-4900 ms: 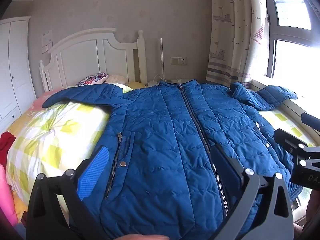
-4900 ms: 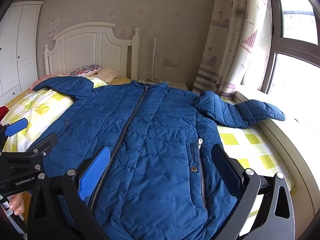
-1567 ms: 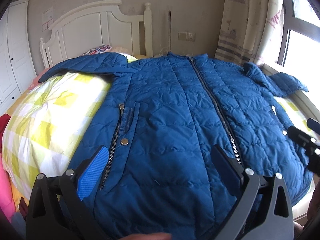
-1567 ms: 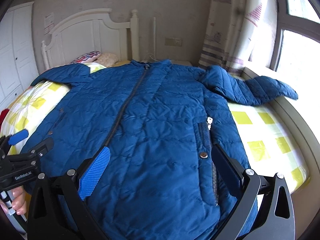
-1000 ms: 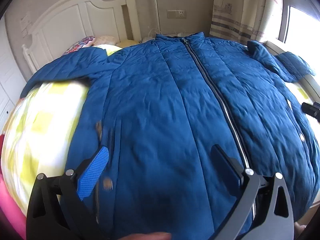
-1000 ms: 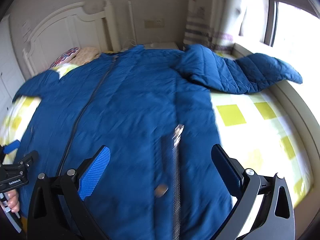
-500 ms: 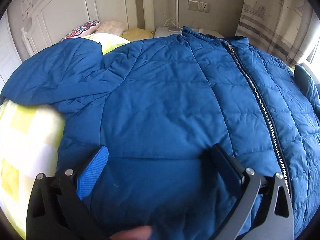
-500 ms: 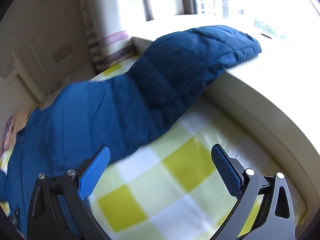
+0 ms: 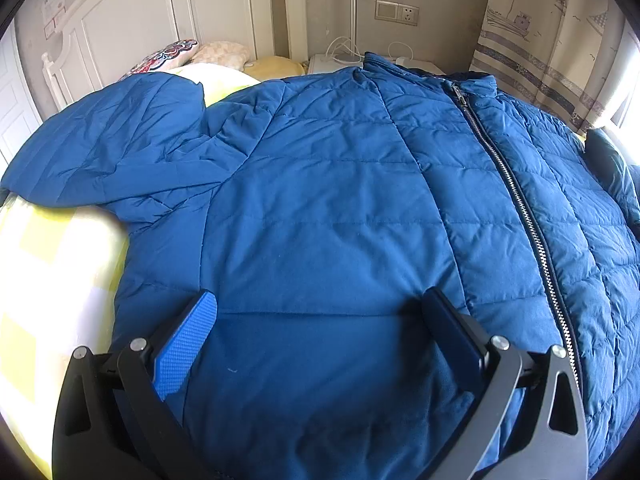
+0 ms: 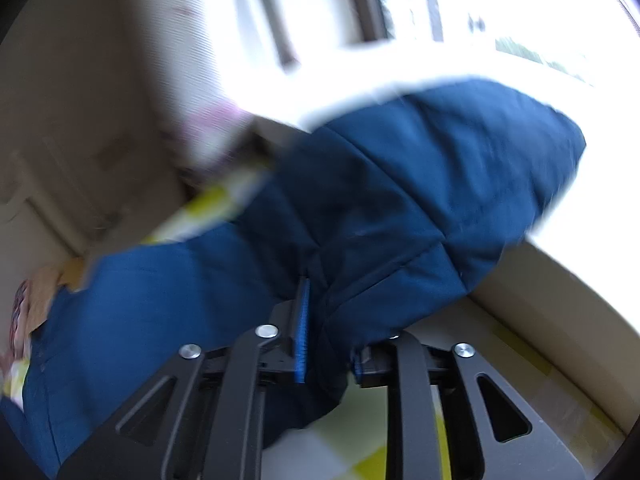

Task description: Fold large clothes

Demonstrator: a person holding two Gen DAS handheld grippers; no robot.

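- Your right claw (image 10: 326,344) is pinching the sleeve (image 10: 420,200); thin bite, puffy fabric may slip.
- Left claw (image 9: 320,316) wide over jacket (image 9: 328,208), pinning nothing, so body could drag.

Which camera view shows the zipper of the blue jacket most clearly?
The left wrist view: the zipper runs sharp and unobstructed down the jacket from collar to hem. The right wrist view is blurred and shows only a sleeve clamped in the right gripper, no zipper.
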